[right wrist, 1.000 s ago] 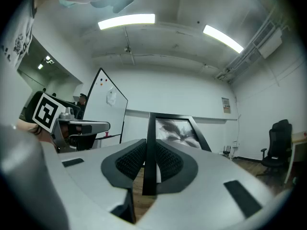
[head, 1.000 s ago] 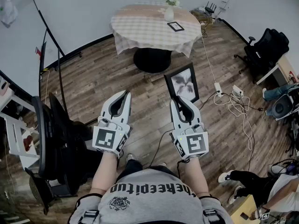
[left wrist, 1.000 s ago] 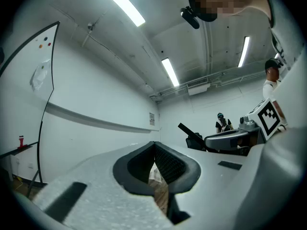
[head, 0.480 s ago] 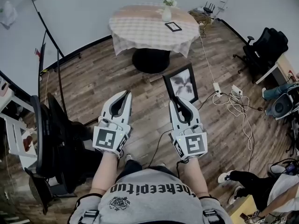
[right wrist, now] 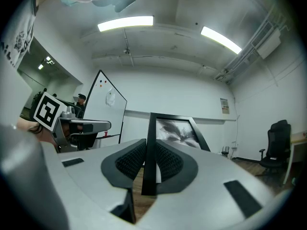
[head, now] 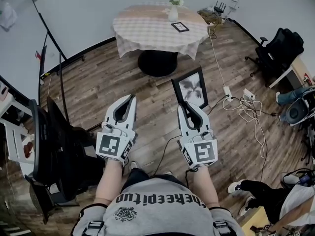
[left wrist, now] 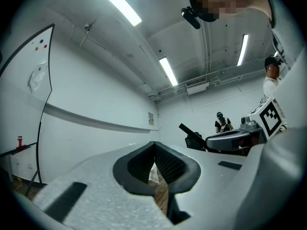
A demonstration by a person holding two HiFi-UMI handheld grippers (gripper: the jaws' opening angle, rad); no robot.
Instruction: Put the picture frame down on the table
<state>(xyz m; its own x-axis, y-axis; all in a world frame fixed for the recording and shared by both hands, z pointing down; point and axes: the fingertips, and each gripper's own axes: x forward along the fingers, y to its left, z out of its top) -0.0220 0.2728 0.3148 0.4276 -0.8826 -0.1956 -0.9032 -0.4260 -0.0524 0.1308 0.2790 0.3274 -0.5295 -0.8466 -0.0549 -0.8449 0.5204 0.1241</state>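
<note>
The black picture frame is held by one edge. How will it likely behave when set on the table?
The picture frame looks stiff: it stands straight from the right gripper, clamped on one edge. Probably light, since one gripper carries it. Thin and flat, it may tip if stood upright on the table.

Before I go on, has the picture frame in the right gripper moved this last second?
No, not noticeably. In the head view the picture frame, held by the right gripper, keeps the same gap to the round table's black base.

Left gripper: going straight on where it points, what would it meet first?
Likely the round table, whose checked cloth shows past the left gripper; depth is unclear.
</note>
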